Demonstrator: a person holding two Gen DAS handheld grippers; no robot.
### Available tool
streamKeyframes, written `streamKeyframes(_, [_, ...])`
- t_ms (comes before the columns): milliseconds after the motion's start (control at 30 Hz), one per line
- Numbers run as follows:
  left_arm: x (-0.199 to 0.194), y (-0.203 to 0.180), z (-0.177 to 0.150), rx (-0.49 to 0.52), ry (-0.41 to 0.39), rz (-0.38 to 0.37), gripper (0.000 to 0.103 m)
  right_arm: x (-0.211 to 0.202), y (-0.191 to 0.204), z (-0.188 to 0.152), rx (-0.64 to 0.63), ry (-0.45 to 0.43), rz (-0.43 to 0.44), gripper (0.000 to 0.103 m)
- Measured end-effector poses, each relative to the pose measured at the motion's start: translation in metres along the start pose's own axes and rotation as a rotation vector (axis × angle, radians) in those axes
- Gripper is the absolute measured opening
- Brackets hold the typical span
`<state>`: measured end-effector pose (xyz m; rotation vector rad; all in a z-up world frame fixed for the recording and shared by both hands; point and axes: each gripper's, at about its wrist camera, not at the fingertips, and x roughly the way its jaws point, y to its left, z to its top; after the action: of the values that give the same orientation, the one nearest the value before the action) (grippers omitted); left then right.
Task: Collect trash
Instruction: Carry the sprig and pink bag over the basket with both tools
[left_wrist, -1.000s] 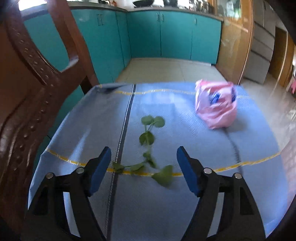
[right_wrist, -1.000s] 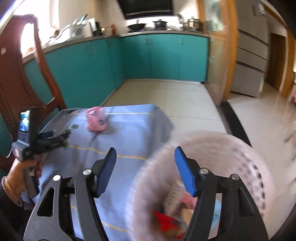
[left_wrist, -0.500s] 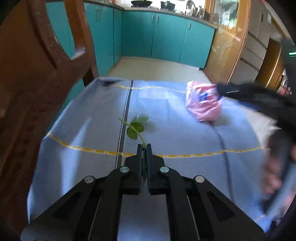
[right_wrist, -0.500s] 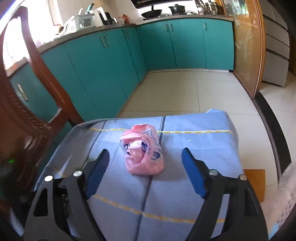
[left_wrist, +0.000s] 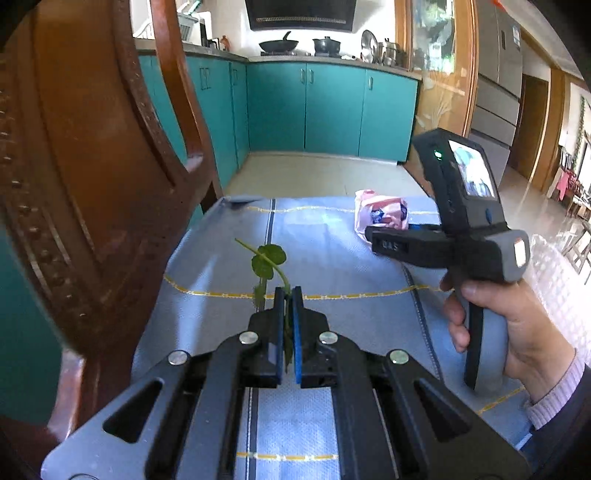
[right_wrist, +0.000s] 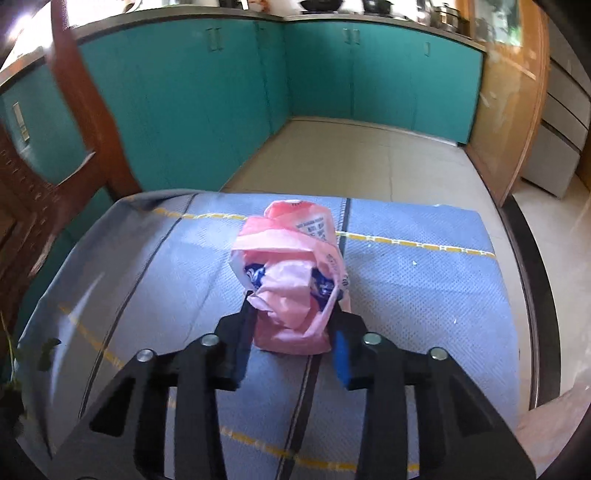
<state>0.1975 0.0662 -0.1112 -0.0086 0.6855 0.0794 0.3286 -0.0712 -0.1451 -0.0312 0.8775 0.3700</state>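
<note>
Through my left wrist camera, my left gripper (left_wrist: 288, 295) is clamped tight on one thin green leafy sprig (left_wrist: 267, 263), lifted above the blue woven tablecloth (left_wrist: 332, 258); one crumpled pink plastic bag (left_wrist: 380, 214) lies farther off, with my right hand (left_wrist: 495, 325) beside it. Through my right wrist camera, my right gripper (right_wrist: 291, 310) is closing its jaws around that one bag (right_wrist: 291, 273), both pads already pressing its sides as it sits on the cloth (right_wrist: 406, 288).

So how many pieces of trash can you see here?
2. A leafy green sprig is pinched in the left gripper above the blue tablecloth. A crumpled pink bag sits between the closing right gripper fingers. More could be out of sight.
</note>
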Motion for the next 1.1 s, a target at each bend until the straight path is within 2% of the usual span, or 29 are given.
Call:
streamKeyframes(200, [-0.028, -0.008, -0.002, 0.009, -0.052, 0.039, 0.005, -0.061, 0.005, -0.015, -0.075, -0.078, 0.011, 0.036])
streamKeyframes(300, [-0.041, -0.017, -0.006, 0.006, -0.063, 0.031, 0.005, -0.099, 0.0, -0.029, -0.089, -0.103, 0.036, 0.036])
streamKeyframes(400, [-0.051, -0.03, -0.012, 0.024, -0.067, 0.013, 0.005, -0.127, -0.006, -0.047, -0.11, -0.131, 0.011, 0.036])
streamKeyframes(533, [-0.059, -0.046, -0.02, 0.05, -0.063, -0.009, 0.005, -0.151, -0.018, -0.076, -0.102, -0.126, 0.002, 0.036])
streamKeyframes(800, [-0.075, -0.082, -0.031, 0.119, -0.07, -0.027, 0.005, -0.163, -0.042, -0.116, -0.043, -0.081, 0.008, 0.036])
streamKeyframes(1100, [-0.081, -0.101, -0.036, 0.15, -0.079, -0.032, 0.005, -0.172, -0.045, -0.129, -0.062, -0.079, 0.022, 0.036])
